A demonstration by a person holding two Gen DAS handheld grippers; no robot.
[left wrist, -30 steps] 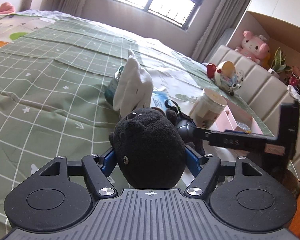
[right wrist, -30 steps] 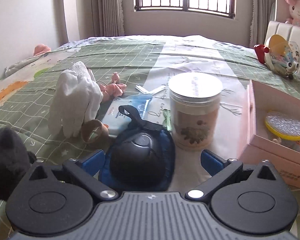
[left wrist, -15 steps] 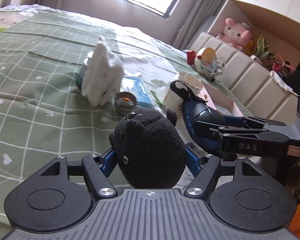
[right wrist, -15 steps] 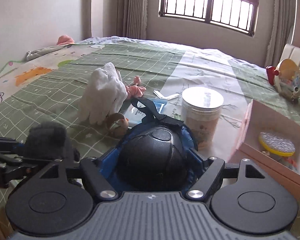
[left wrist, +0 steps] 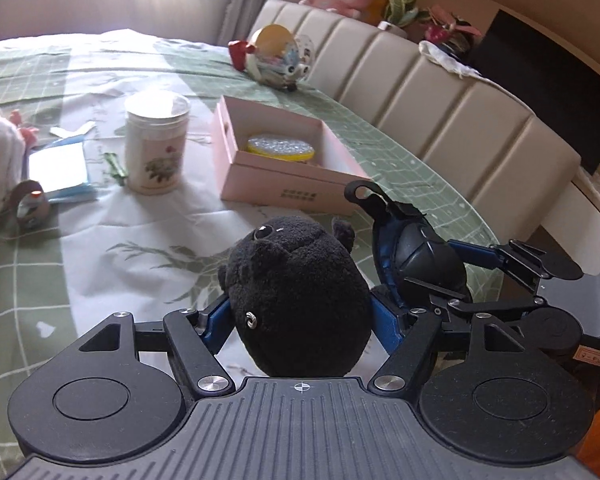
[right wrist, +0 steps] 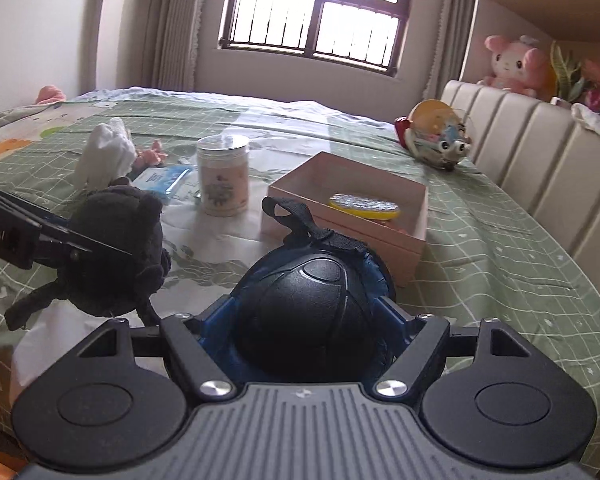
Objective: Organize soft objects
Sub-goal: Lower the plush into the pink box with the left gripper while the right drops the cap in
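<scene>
While the left gripper [left wrist: 298, 316] pinches the black plush [left wrist: 296, 296], the right gripper [right wrist: 308, 320] clamps the dark pouch [right wrist: 306, 320].

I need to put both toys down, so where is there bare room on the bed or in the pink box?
Free: the white sheet between black plush and pink box, and the box's floor left of the yellow disc. Crowded: around the jar, blue packet and white gloves.

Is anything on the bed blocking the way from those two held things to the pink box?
Nothing visible does. The black plush and the dark pouch face the open pink box over bare bedspread; the jar stands to its left.
</scene>
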